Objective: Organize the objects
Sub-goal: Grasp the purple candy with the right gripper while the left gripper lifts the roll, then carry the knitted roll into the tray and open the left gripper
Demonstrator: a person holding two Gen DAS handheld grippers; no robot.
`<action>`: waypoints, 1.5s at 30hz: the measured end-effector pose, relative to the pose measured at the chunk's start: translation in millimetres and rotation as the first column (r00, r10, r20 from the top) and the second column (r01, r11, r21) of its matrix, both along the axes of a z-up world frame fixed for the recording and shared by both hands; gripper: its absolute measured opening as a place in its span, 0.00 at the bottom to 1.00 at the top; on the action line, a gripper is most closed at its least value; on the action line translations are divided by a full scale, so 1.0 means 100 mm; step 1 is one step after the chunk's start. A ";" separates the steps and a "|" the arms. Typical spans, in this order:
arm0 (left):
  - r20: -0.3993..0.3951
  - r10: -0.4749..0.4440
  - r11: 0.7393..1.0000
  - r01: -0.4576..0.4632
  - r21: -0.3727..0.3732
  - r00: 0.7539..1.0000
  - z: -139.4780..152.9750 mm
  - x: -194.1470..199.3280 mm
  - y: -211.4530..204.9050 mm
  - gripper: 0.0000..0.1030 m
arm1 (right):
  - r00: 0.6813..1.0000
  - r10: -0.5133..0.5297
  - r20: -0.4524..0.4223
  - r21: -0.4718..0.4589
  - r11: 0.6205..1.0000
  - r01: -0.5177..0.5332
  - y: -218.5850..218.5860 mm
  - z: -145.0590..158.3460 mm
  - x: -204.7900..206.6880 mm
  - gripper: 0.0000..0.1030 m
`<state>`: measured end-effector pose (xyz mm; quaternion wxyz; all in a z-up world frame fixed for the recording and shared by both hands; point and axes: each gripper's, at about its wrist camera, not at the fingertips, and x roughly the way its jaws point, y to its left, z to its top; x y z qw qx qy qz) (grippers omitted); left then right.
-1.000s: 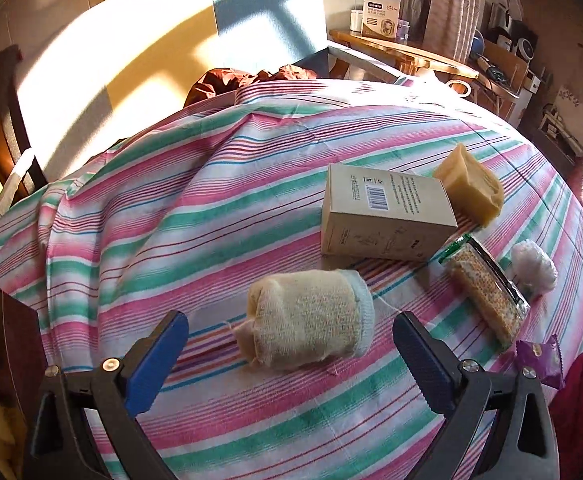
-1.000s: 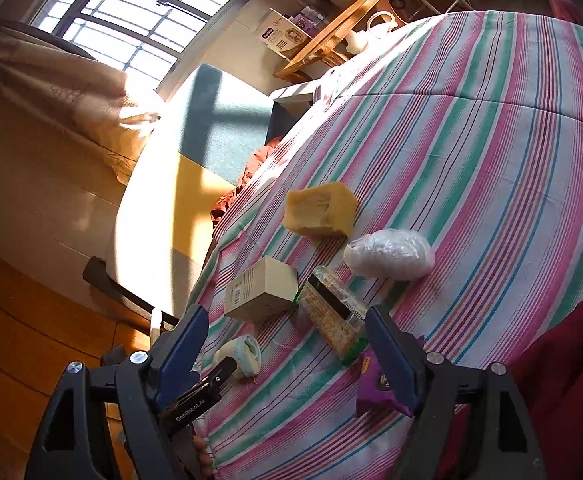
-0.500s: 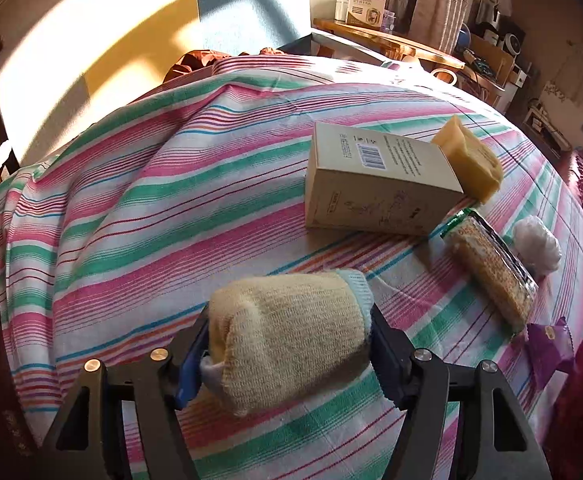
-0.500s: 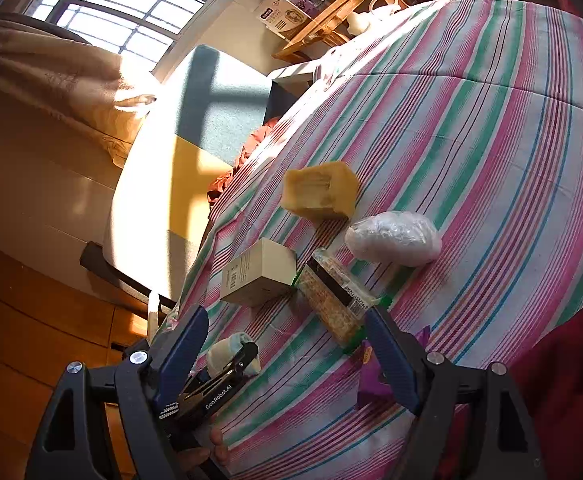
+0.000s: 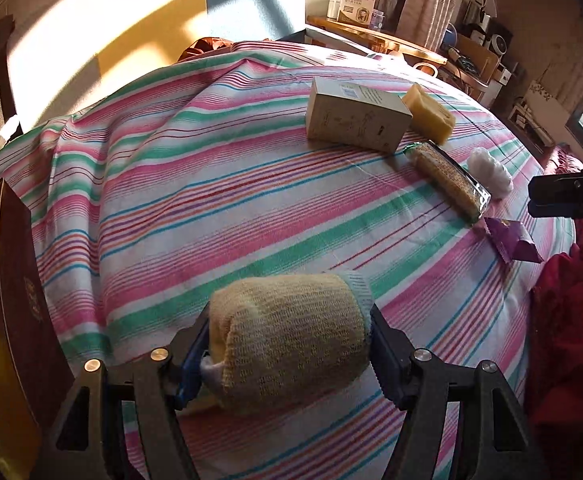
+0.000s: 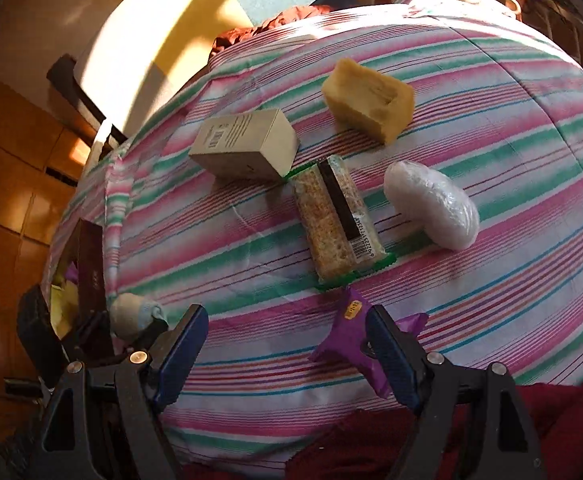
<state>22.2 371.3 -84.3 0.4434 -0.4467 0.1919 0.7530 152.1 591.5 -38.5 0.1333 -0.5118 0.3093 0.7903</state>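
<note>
striped bedcover (image 5: pixel 219 208) | sunlit headboard (image 5: pixel 103 40) | cluttered wooden shelf (image 5: pixel 375 36)

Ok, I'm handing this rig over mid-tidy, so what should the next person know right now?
Left claw: shut on the rolled yellow knitted sock, lifted near the dark red box at the table's left edge.
Right claw: open, empty, right pad just over the purple foil wrapper.
On the striped tablecloth: beige cardboard carton, yellow sponge block, clear cracker packet, white wrapped bundle.
Done: sock picked up.
Left: put the sock away, probably in that box; then the other five.
</note>
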 end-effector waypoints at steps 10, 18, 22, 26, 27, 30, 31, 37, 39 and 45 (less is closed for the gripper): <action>0.020 -0.025 1.000 0.025 0.008 1.000 0.01 0.19 -0.26 0.68 | 0.797 0.425 0.428 0.193 0.819 -0.540 -0.33 -0.27 -0.28 0.80; 0.021 -0.020 1.000 0.020 0.014 1.000 0.01 0.20 -0.31 0.68 | 0.739 0.419 0.527 0.186 0.792 -0.582 -0.35 -0.59 -0.27 0.32; 0.020 -0.018 1.000 0.018 0.018 1.000 0.01 0.22 -0.33 0.68 | 0.806 0.409 0.428 0.201 0.827 -0.526 -0.39 -0.43 -0.24 0.31; 0.021 -0.016 0.999 0.015 0.042 1.000 0.07 0.26 -0.40 0.68 | 0.854 0.387 0.348 0.207 0.857 -0.473 -0.51 -0.32 -0.31 0.32; 0.022 -0.015 0.999 0.014 0.051 1.000 0.09 0.27 -0.42 0.68 | 0.865 0.382 0.325 0.200 0.866 -0.458 -0.54 -0.31 -0.35 0.32; 0.021 -0.013 0.997 0.011 0.075 1.000 0.18 0.31 -0.51 0.68 | 0.886 0.384 0.260 0.157 0.889 -0.431 -0.65 -0.32 -0.50 0.32; 0.019 -0.011 0.997 0.010 0.082 1.000 0.21 0.32 -0.54 0.68 | 0.889 0.384 0.252 0.149 0.892 -0.427 -0.69 -0.34 -0.55 0.32; -0.006 0.008 0.991 -0.007 0.136 1.000 0.46 0.34 -0.78 0.68 | 0.918 0.346 0.193 0.113 0.922 -0.371 -0.95 -0.45 -0.87 0.32; -0.008 0.036 0.987 -0.035 0.157 0.999 0.53 0.30 -0.91 0.68 | 0.930 0.330 0.161 0.105 0.932 -0.348 -0.97 -0.48 -0.90 0.32; 0.012 0.164 0.967 -0.163 0.195 0.986 0.66 0.09 -1.47 0.68 | 0.937 0.326 0.126 0.146 0.928 -0.343 -0.97 -0.47 -0.86 0.32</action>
